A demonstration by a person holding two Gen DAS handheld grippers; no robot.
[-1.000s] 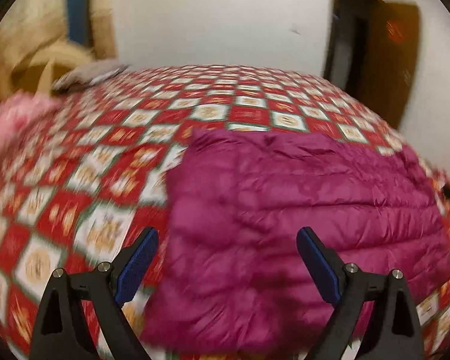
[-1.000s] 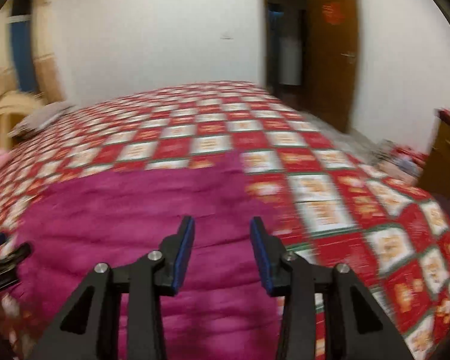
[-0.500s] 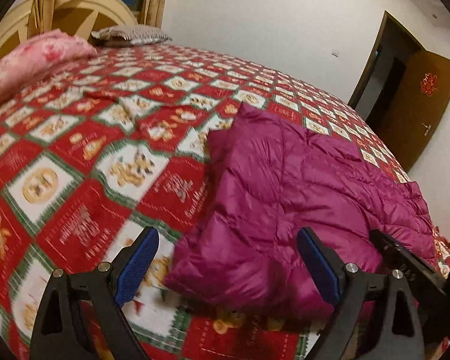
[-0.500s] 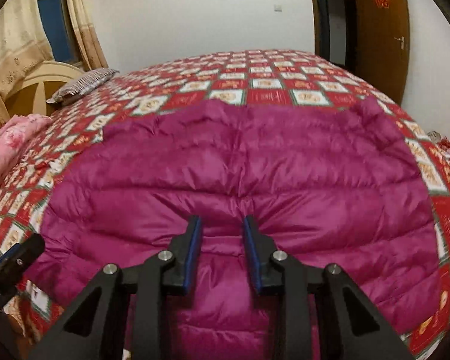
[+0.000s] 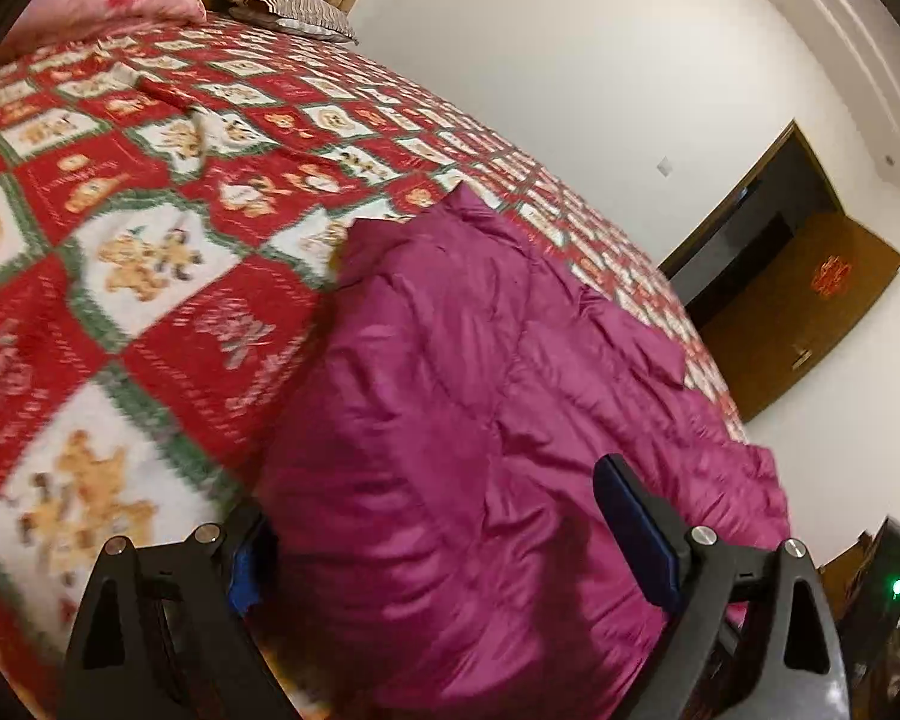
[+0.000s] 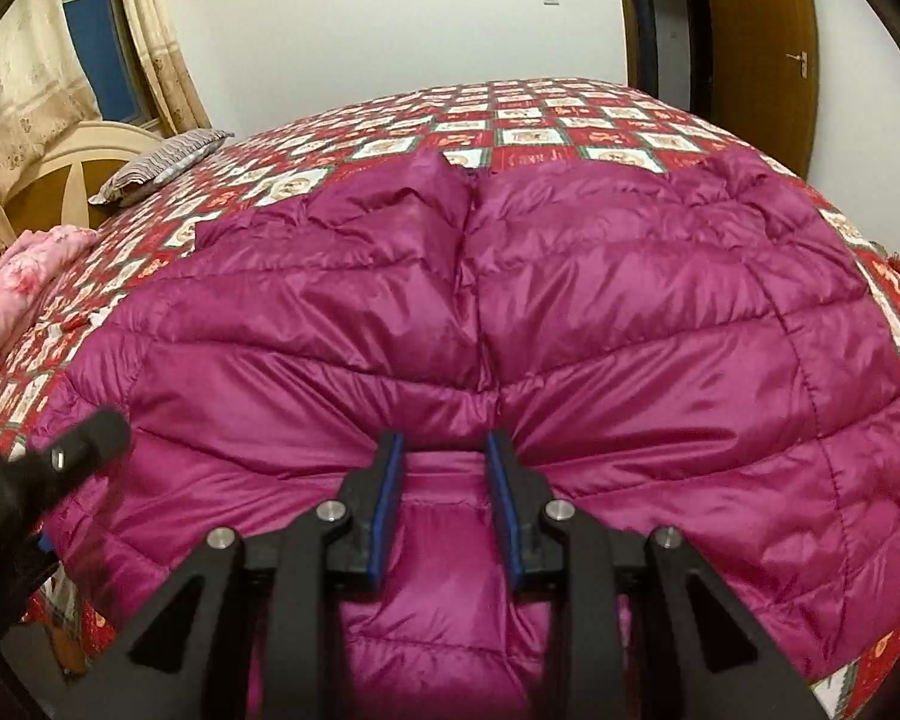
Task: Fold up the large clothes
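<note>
A magenta puffer jacket (image 6: 570, 300) lies spread on the bed, also in the left wrist view (image 5: 480, 420). My right gripper (image 6: 444, 468) is shut on a bunched fold of the jacket's near edge, fabric pinched between its blue pads. My left gripper (image 5: 432, 522) is open wide, its jaws on either side of the jacket's near left corner; the left pad (image 5: 249, 570) is partly hidden behind the fabric. The left gripper also shows as a black shape at the left edge of the right wrist view (image 6: 60, 462).
The bed has a red, white and green patchwork quilt (image 5: 150, 240). A pink bundle (image 6: 18, 288) and a striped pillow (image 6: 162, 162) lie near the headboard. A brown door (image 6: 756, 30) stands open at the far wall.
My right gripper has pushed lower into the jacket's near edge and closed on a fold. My left gripper has moved in so that its open jaws straddle the jacket's left corner.
</note>
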